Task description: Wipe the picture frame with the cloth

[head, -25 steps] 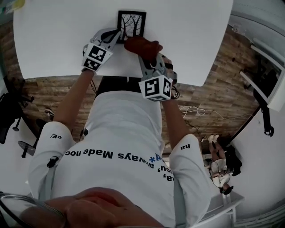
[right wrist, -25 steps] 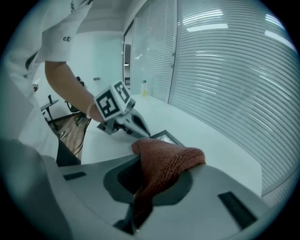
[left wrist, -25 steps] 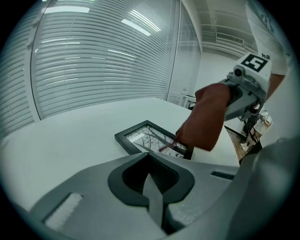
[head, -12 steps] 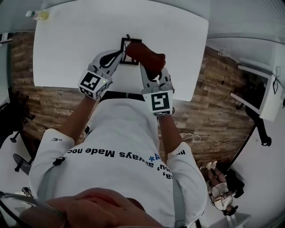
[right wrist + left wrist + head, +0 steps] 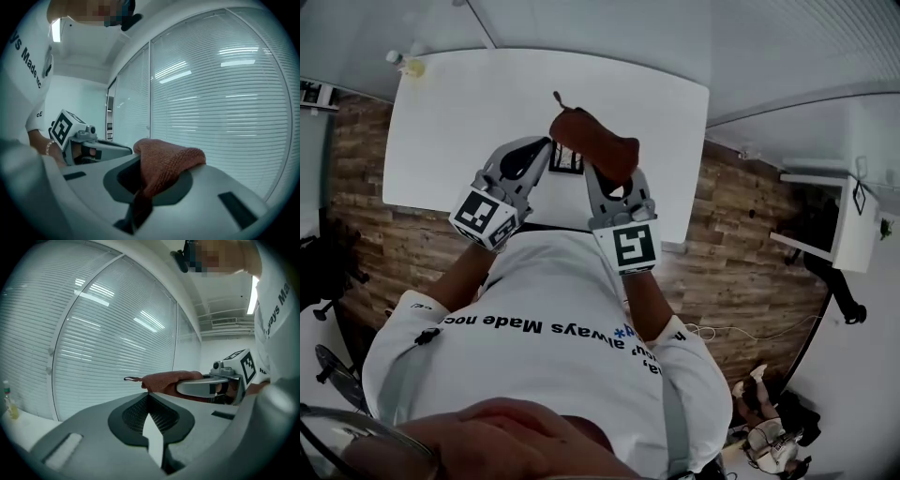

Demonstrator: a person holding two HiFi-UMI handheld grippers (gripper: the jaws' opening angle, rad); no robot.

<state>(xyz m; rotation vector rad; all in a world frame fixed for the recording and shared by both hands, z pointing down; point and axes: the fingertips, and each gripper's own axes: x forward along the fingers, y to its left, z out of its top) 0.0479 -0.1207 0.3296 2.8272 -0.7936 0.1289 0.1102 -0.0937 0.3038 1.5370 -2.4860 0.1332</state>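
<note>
Picture frame (image 5: 566, 159) is up off the white counter (image 5: 459, 112), over its near edge, pinched edge-on between the left gripper's (image 5: 547, 148) fingers; the right gripper's (image 5: 602, 176) fingers are clamped on the reddish-brown cloth (image 5: 595, 141), which hides the frame's upper part in the head view.

A white counter (image 5: 469, 112) with rounded corners stands on a floor (image 5: 741, 234) of brown wood planks. A small bottle (image 5: 411, 66) sits at the counter's far left corner. Closed horizontal blinds (image 5: 225, 93) cover tall windows along one wall, and bright streaks of light show across them. A long ceiling lamp (image 5: 254, 294) glows overhead. White furniture (image 5: 825, 220) stands at the right and a dark chair (image 5: 326, 264) at the left. A pale cable (image 5: 741, 330) lies on the planks.
</note>
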